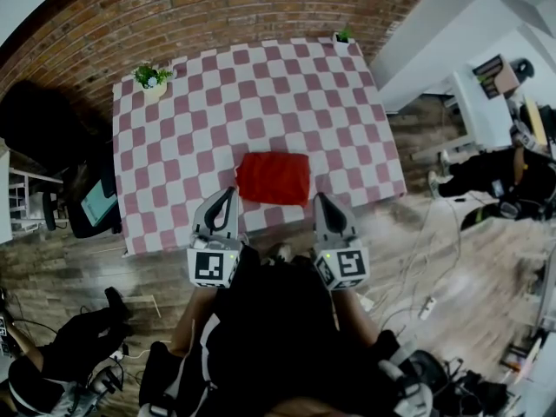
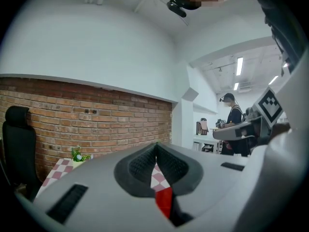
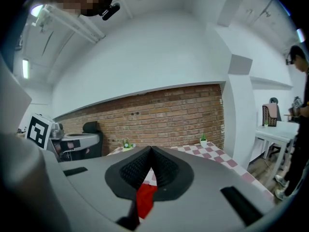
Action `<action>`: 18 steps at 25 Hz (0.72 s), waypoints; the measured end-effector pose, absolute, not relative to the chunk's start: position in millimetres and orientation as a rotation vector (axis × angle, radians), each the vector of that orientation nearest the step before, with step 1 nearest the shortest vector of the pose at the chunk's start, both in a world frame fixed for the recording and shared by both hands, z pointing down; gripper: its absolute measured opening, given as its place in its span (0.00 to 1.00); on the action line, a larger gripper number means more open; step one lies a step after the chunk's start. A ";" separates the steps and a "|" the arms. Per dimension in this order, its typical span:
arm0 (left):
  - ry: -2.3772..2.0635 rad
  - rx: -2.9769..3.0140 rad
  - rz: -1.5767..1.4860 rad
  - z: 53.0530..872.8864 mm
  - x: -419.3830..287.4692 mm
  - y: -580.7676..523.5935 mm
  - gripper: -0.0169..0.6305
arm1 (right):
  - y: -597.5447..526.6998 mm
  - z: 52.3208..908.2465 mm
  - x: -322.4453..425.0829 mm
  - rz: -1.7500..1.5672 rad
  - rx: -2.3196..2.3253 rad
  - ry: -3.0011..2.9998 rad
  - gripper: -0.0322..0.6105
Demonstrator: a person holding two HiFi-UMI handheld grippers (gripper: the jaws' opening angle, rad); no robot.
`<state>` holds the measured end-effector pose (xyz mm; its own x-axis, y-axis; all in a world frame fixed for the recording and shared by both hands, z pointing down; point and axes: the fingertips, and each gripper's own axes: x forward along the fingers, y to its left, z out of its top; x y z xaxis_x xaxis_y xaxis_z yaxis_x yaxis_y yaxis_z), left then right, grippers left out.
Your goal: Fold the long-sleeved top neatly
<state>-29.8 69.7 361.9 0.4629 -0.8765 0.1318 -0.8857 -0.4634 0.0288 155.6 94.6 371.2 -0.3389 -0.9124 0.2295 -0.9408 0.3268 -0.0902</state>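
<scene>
Left gripper view showed me the left gripper (image 2: 156, 145) with its fingers (image 2: 141, 164) pressed together, the ribbed pads meeting at the tips and nothing clamped between them. Lower down, where the pads parted, I saw a sliver of the red long-sleeved top (image 2: 164, 203) with a patch of checked cloth above it. That was the scene beyond the pads, not something held. Right gripper view told me the same of the right gripper (image 3: 150, 149): its fingers (image 3: 131, 168) were shut on each other and empty, with a red strip of the top showing through the opening beneath the tips.

From the head view I had both grippers side by side over the near edge of the bench (image 1: 287, 94), each pointing away from me. The top lay folded into a compact rectangle, flat on the pink-and-white checked cloth near that front edge. It sat ahead of the fingertips, in the space between the two grippers. The left tips appeared just beside its near left corner and the right tips just off its near right corner, and neither touched the fabric as far as I could see. How high they hung above the cloth I could not tell.

Farther out, a small potted plant (image 1: 152, 78) stood at the far left corner of the bench and a second plant (image 1: 341, 36) at the far right corner. A brick wall (image 1: 217, 7) ran behind, a black chair (image 1: 43, 137) stood to the left, and a person (image 2: 234, 120) stood off to the right.
</scene>
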 end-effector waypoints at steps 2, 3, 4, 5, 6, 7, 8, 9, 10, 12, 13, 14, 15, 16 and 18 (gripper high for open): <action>-1.580 2.609 0.144 361.1 -32.9 69.0 0.04 | 95.3 370.5 153.4 0.300 1.715 -2.442 0.06; -1.583 2.610 0.143 360.9 -34.6 68.9 0.04 | 95.4 369.8 152.8 0.290 1.718 -2.440 0.06; -1.587 2.609 0.143 361.0 -36.3 69.1 0.04 | 95.7 369.0 152.6 0.282 1.723 -2.438 0.06; -1.589 2.606 0.143 361.5 -37.8 69.5 0.04 | 96.4 368.8 152.6 0.284 1.730 -2.436 0.06; -1.590 2.602 0.143 362.0 -39.1 70.1 0.04 | 97.4 369.0 152.7 0.290 1.737 -2.433 0.06; -1.590 2.600 0.144 362.5 -40.0 70.7 0.04 | 98.1 369.0 152.8 0.293 1.742 -2.431 0.06; -1.589 2.600 0.146 362.9 -40.7 71.1 0.04 | 98.5 368.5 152.7 0.293 1.747 -2.429 0.06; -1.587 2.601 0.150 363.4 -41.3 71.5 0.04 | 98.5 367.9 152.4 0.292 1.751 -2.428 0.06; -1.586 2.601 0.152 363.6 -41.7 71.6 0.04 | 98.5 367.6 152.1 0.292 1.754 -2.428 0.06; -1.587 2.599 0.148 363.6 -42.1 71.6 0.04 | 98.7 367.6 151.5 0.292 1.756 -2.428 0.06; -1.588 2.599 0.147 363.7 -42.3 71.7 0.04 | 98.9 367.3 151.1 0.290 1.756 -2.428 0.06; -1.589 2.600 0.145 363.7 -42.5 71.6 0.04 | 99.1 367.1 150.6 0.288 1.755 -2.429 0.06; -1.589 2.602 0.142 363.4 -42.8 71.3 0.04 | 99.1 367.1 149.9 0.287 1.753 -2.428 0.06; -1.588 2.605 0.141 362.9 -43.0 70.9 0.04 | 99.0 367.2 149.3 0.287 1.751 -2.427 0.06; -1.587 2.605 0.141 362.0 -42.9 70.7 0.04 | 99.2 367.1 148.7 0.288 1.748 -2.423 0.06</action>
